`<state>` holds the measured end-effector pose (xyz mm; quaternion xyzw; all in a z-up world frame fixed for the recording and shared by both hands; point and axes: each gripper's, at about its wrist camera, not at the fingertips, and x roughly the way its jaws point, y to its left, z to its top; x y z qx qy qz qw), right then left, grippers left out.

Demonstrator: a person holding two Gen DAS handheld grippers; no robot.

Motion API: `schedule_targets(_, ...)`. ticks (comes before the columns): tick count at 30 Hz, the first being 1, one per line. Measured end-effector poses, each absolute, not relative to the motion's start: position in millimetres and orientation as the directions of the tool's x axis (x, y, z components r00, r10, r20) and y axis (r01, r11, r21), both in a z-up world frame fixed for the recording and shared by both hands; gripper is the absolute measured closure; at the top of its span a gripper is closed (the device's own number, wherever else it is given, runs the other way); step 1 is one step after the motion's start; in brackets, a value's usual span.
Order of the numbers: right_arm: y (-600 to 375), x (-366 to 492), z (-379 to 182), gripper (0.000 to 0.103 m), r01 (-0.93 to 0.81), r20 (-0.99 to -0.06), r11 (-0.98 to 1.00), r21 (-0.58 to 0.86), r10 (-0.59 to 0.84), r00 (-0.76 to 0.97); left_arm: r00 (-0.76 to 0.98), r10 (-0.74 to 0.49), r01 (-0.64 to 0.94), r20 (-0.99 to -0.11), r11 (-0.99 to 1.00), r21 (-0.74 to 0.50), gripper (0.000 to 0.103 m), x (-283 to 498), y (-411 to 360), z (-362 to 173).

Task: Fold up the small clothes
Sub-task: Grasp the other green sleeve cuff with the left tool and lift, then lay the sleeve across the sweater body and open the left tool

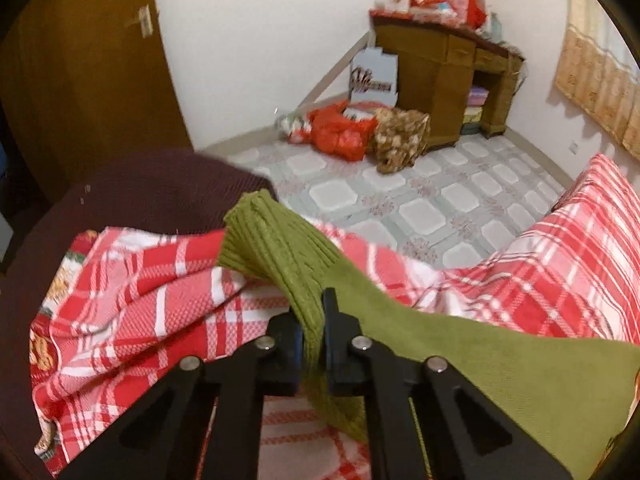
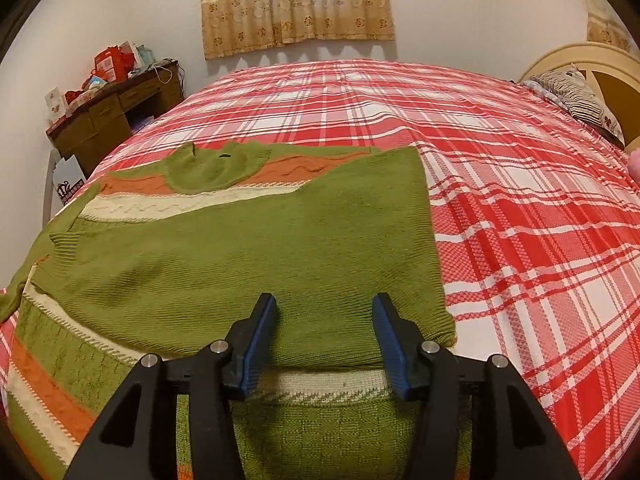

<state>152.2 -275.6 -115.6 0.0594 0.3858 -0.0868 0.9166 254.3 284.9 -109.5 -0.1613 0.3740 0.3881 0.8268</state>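
A green knit sweater (image 2: 248, 248) with orange and cream stripes lies on the red plaid bedspread (image 2: 520, 200), its right side folded over the body. My right gripper (image 2: 325, 312) is open and empty, hovering just above the folded part near its lower edge. My left gripper (image 1: 312, 320) is shut on the sweater's green ribbed sleeve (image 1: 276, 248), lifted off the bed near the bed's edge. The sleeve cuff sticks up past the fingers.
A wooden desk (image 1: 440, 76) with clutter stands against the far wall, with bags (image 1: 344, 132) on the tiled floor beside it. A dark brown cloth (image 1: 152, 192) lies at the bed's corner. A pillow (image 2: 576, 96) and headboard (image 2: 592, 56) are at far right.
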Motion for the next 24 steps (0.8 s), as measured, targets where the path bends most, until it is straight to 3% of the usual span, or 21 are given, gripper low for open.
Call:
schedule_targets(7, -275.2, 151.9, -115.6, 0.050, 0.205, -0.717, 0.978, 0.043, -0.112, 0.688, 0.618, 0.550, -0.640, -0.562, 0.767, 0.047, 0.095, 249.1, 214.6, -53.3)
schedule_targets(12, -275.7, 150.9, -115.8, 0.050, 0.202, -0.716, 0.978, 0.051, -0.105, 0.691, 0.790, 0.433, -0.435, -0.433, 0.895, 0.100, 0.095, 242.3, 116.1, -23.1)
schedule_targets(18, -277.8, 149.5, -116.1, 0.048, 0.193, -0.711, 0.978, 0.076, -0.082, 0.698, 0.868, 0.228, -0.178, -0.441, 0.972, 0.151, 0.095, 236.6, 10.2, -37.0)
schedule_targets(24, -279.5, 148.4, -115.7, 0.048, 0.191, -0.708, 0.977, 0.091, -0.071, 0.703, 0.822, 0.116, 0.003, -0.558, 0.978, 0.208, 0.095, 245.1, -62.5, -84.9)
